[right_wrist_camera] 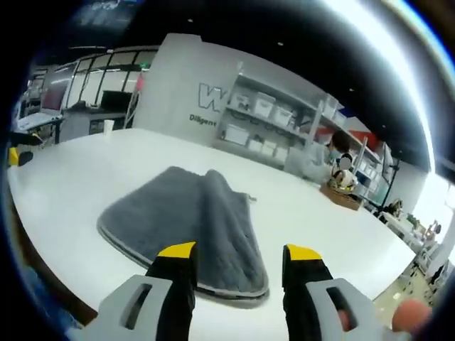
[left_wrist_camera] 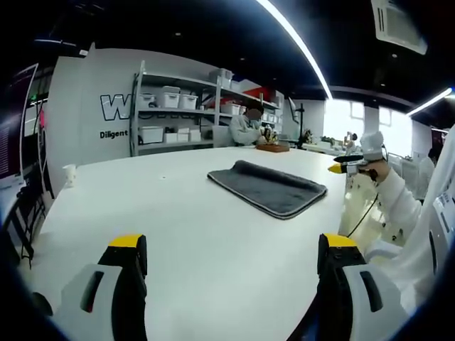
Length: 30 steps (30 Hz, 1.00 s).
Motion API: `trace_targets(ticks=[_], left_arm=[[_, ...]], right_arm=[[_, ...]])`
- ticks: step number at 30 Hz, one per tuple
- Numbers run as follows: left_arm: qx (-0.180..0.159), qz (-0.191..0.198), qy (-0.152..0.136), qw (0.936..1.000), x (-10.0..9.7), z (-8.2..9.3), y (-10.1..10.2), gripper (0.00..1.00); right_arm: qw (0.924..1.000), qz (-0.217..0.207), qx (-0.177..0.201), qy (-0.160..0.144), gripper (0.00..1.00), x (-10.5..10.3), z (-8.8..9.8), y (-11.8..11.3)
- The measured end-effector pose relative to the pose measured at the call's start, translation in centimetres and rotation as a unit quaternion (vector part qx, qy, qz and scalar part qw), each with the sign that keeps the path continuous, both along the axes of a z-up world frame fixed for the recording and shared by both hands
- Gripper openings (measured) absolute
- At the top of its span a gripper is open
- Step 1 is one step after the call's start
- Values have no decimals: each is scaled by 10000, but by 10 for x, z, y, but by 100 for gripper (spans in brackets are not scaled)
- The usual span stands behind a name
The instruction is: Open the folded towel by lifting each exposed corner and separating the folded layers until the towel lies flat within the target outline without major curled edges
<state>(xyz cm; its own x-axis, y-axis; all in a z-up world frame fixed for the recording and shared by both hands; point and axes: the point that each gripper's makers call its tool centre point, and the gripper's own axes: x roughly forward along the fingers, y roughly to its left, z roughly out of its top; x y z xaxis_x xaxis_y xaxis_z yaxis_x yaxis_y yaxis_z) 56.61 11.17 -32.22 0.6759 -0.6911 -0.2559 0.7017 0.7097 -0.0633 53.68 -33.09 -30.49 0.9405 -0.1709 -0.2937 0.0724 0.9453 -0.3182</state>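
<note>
Folded grey towel (left_wrist_camera: 269, 187) lies flat on white table (left_wrist_camera: 178, 213), well beyond left gripper (left_wrist_camera: 231, 249); jaws wide apart, empty, above bare tabletop. Right gripper view: towel (right_wrist_camera: 188, 220) close up, near edge just beyond right gripper (right_wrist_camera: 240, 256), jaws apart, holding nothing; contact unclear. Shelving (left_wrist_camera: 178, 106) behind towel, contents blurred.

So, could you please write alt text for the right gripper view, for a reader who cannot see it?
A folded grey towel lies on a white table, directly ahead of the open right gripper, whose yellow-tipped jaws rise from the bottom. Behind the table stand shelves with white bins, and a person sits near them.
</note>
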Motion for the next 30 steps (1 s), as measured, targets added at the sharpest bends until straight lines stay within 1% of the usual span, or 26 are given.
trace_targets(ticks=[2,5,9,10,13,14,17,21,26,30], left_arm=[[-3,-1,-5,10000,0,0,0,99],[-1,2,-10,10000,0,1,1,99],[-5,0,-16,10000,0,1,2,99],[-7,2,-18,10000,0,1,2,99],[-7,2,-21,10000,0,1,2,99],[-10,3,-22,10000,0,1,2,99],[-8,0,-29,10000,0,2,2,99],[-9,1,-35,10000,0,2,2,99],[-3,0,-31,10000,0,2,2,99],[1,-18,-28,10000,-1,1,0,99]], right_arm=[[9999,149,45,-13,49,2,3,9],[9996,273,84,-51,56,4,7,19],[9989,472,61,-18,60,6,10,33],[9986,521,87,-9,61,6,10,35],[9958,804,433,52,65,7,7,50],[9951,859,482,109,68,7,5,52],[9944,898,520,196,76,7,2,56],[9936,972,508,270,79,5,-1,60],[9870,1316,865,321,88,4,-2,75],[9834,1450,1043,329,90,4,-2,81]])
